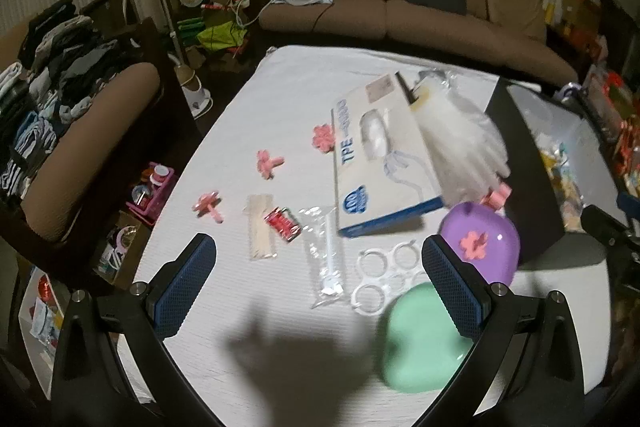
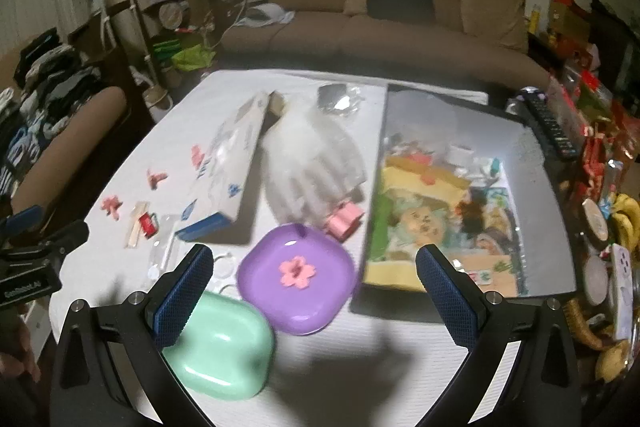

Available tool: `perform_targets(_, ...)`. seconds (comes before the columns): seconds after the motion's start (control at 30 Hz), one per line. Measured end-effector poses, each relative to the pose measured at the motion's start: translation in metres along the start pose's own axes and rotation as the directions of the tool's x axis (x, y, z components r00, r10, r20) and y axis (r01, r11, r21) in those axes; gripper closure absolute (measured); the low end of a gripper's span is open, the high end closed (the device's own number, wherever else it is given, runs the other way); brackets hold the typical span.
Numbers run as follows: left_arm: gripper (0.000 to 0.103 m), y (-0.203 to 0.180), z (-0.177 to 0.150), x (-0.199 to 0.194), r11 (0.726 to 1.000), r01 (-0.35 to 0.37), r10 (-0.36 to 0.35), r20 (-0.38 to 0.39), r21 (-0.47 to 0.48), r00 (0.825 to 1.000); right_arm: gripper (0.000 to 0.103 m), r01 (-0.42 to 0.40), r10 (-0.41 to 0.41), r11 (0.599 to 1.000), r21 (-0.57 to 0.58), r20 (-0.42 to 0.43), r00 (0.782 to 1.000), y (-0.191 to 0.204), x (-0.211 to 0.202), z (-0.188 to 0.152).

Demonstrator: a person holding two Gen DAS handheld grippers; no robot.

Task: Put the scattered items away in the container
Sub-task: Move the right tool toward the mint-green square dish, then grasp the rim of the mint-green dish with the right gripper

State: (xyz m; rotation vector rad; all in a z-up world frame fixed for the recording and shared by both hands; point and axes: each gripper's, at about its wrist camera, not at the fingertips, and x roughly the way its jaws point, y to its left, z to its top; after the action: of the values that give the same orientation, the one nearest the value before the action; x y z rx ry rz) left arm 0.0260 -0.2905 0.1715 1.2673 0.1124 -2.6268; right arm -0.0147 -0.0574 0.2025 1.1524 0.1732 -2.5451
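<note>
White cloth (image 2: 320,367) covers your table, a brown sofa (image 2: 360,27) behind it. Right of centre sits the clear container (image 2: 552,227) (already part-filled). Centre-left lies a glove box (image 2: 224,179), then purple (image 2: 296,279) and green (image 2: 224,347) dishes; pink flower clips (image 1: 268,163) scatter mid-left. Your left gripper (image 1: 320,283) and right gripper (image 2: 316,291) both gape wide, holding nothing.

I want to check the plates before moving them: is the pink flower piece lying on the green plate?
No, the pink flower piece lies on the purple plate, while the green plate beside it holds nothing.
</note>
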Motion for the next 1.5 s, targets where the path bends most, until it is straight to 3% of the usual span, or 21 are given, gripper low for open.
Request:
perform_targets(0.3, 0.000, 0.010, -0.038, 0.017, 0.999, 0.018, -0.016, -0.062, 0.034, 0.998, 0.000, -0.031, 0.030, 0.999, -0.026, -0.041, 0.999, 0.025, 0.011, -0.026)
perform_targets(0.57, 0.000, -0.004, -0.078, 0.040, 0.990, 0.127, -0.116, -0.155, 0.059, 0.981, 0.000, -0.113, 0.115, 0.993, 0.027, -0.116, 0.987, 0.019, 0.030, -0.075)
perform_targets(0.8, 0.000, -0.022, -0.099, 0.062, 0.986, 0.138, -0.118, -0.183, 0.099, 0.976, 0.000, -0.120, 0.142, 0.985, 0.126, -0.181, 0.973, -0.007, 0.057, -0.117)
perform_targets(1.0, 0.002, -0.034, -0.107, 0.075, 0.981, 0.122, -0.094, -0.183, 0.150, 0.979, 0.006, -0.137, 0.165, 0.980, 0.145, -0.202, 0.965, -0.012, 0.075, -0.126)
perform_targets(1.13, 0.020, -0.038, -0.109, 0.083, 0.978, 0.129, -0.095, -0.199, 0.166, 0.975, 0.026, -0.162, 0.194, 0.976, 0.147, -0.237, 0.952, -0.009, 0.091, -0.132)
perform_targets(1.2, 0.038, -0.040, -0.110, 0.088, 0.975, 0.143, -0.105, -0.216, 0.170, 0.971, 0.032, -0.167, 0.204, 0.973, 0.160, -0.252, 0.946, -0.009, 0.098, -0.135)
perform_targets(1.27, 0.066, -0.041, -0.111, 0.093, 0.970, 0.183, -0.142, -0.238, 0.159, 0.961, 0.037, -0.175, 0.212, 0.971, 0.165, -0.243, 0.947, -0.009, 0.098, -0.135)
perform_targets(1.33, 0.074, -0.044, -0.111, 0.095, 0.964, 0.222, -0.179, -0.255, 0.149, 0.950, 0.043, -0.195, 0.231, 0.968, 0.160, -0.245, 0.942, -0.007, 0.098, -0.135)
perform_targets(1.43, 0.083, -0.053, -0.112, 0.093, 0.958, 0.236, -0.190, -0.257, 0.163, 0.948, 0.073, -0.233, 0.263, 0.962, 0.142, -0.253, 0.931, -0.001, 0.095, -0.133)
perform_targets(1.5, 0.088, -0.059, -0.112, 0.090, 0.953, 0.253, -0.203, -0.266, 0.169, 0.942, 0.082, -0.242, 0.267, 0.962, 0.126, -0.248, 0.931, 0.001, 0.091, -0.132)
